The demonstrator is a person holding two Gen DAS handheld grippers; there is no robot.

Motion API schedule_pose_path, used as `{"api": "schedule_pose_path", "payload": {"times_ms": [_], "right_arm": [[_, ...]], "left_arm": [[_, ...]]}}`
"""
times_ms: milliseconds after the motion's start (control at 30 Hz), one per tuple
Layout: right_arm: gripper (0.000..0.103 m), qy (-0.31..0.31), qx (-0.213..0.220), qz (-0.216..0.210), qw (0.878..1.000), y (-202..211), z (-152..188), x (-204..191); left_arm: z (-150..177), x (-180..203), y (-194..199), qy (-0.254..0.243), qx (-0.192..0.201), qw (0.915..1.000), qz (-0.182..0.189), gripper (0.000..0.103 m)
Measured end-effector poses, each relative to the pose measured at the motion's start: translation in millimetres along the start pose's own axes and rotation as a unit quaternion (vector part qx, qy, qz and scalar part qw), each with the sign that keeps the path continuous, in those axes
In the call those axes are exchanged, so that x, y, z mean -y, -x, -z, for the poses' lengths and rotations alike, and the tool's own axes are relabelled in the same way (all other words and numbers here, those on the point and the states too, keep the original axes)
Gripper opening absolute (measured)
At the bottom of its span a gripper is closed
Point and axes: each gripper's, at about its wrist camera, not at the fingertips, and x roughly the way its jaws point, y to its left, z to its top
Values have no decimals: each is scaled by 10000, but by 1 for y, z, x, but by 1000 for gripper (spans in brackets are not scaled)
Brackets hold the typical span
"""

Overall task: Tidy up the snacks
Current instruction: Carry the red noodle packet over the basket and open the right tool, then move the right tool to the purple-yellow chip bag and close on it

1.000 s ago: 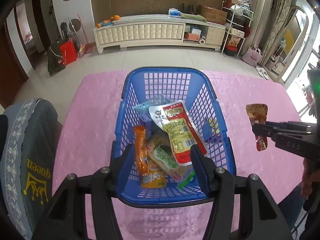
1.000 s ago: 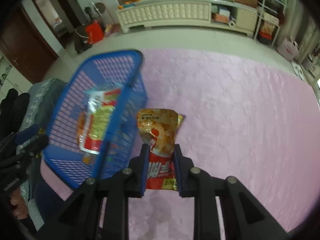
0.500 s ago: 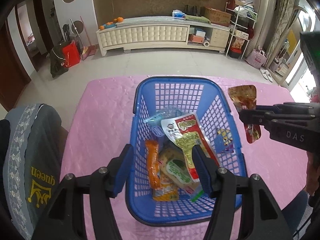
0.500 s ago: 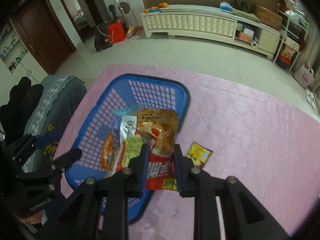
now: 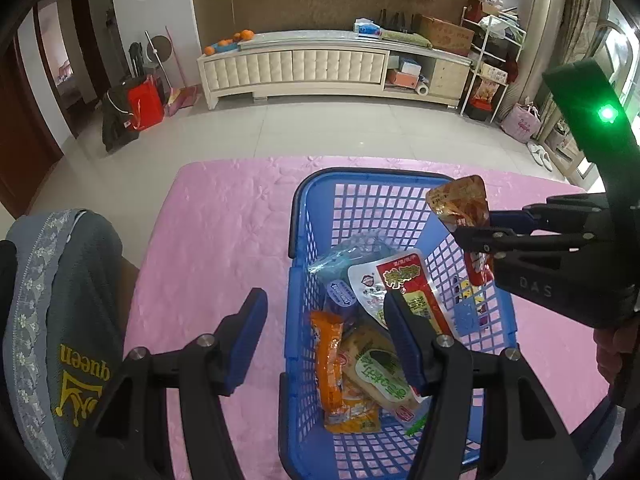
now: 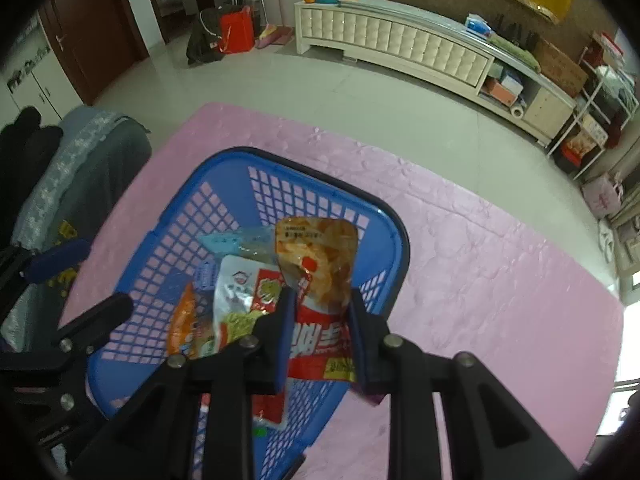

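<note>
Right gripper has slid over from the bare pink cloth to above the blue basket, w/ its red snack bag coming along. Its two pads pinch the bag's lower half tight, so the bag hangs in the air over the basket's right side, not yet inside. Left gripper sits half open w/ nothing between its pads; since before, it has moved off the near rim, so the left pad is over the cloth & the right pad is over the snacks. Basket already has an orange pack, a green-and-tan pack, a red-and-white pouch & a clear blue packet. Small purple-and-yellow packet lies on the cloth just outside the right wall, seen thru the holes. Grey cloth w/ a yellow crown hangs at the left.
</note>
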Motion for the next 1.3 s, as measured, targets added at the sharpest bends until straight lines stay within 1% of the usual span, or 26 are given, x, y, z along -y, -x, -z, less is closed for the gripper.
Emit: {"api": "schedule_pose_path", "payload": {"times_ms": [100,133,167,200,233,267,300,400,433,467,600,800,933,1067,1200,1300], "right_arm": [[34,124,-7,113,9999,-4,-1,-3],[39,161,-20,202,9997,-6,-1,-4],[48,206,-29,285,9994,-8,-1,-5],[54,224,-30,323,9992,-8,0,-6],[66,247,-10,311,9992,-7,1,-6],[72,253,7,309,9992,-6,3,-5],[73,244,27,326,9992,-5,5,-5],[74,129,37,303,9994,3,12,-1],[74,65,40,218,9997,8,16,2],[74,26,50,178,9998,11,18,4],[74,-133,104,53,9998,27,28,11],[74,-430,158,-163,9988,52,46,25],[74,-577,195,-273,9978,60,54,35],[74,-815,235,-350,9958,67,63,49],[74,-1143,182,-507,9920,66,69,67],[74,-1366,109,-486,9894,61,72,81]], "left_arm": [[1,-1,-5,36,-52,10000,18,58],[2,-1,-6,38,-66,10000,27,58],[3,-1,-7,39,-65,10000,40,58],[4,-1,-6,40,-58,10000,61,58],[5,-1,-5,42,-50,9999,81,58],[6,0,-3,43,-38,9999,95,58],[6,1,-1,42,-26,9999,107,58],[9,3,8,16,27,9999,121,59],[9,4,10,1,44,9999,121,62],[10,6,12,-20,65,9999,117,63],[15,17,23,-157,132,9998,82,63],[16,32,30,-280,80,9994,162,64],[17,41,33,-329,28,9991,253,64],[17,51,35,-391,111,9991,145,64],[14,54,32,-316,85,9993,184,64],[11,56,25,-276,35,9994,214,64]]}}
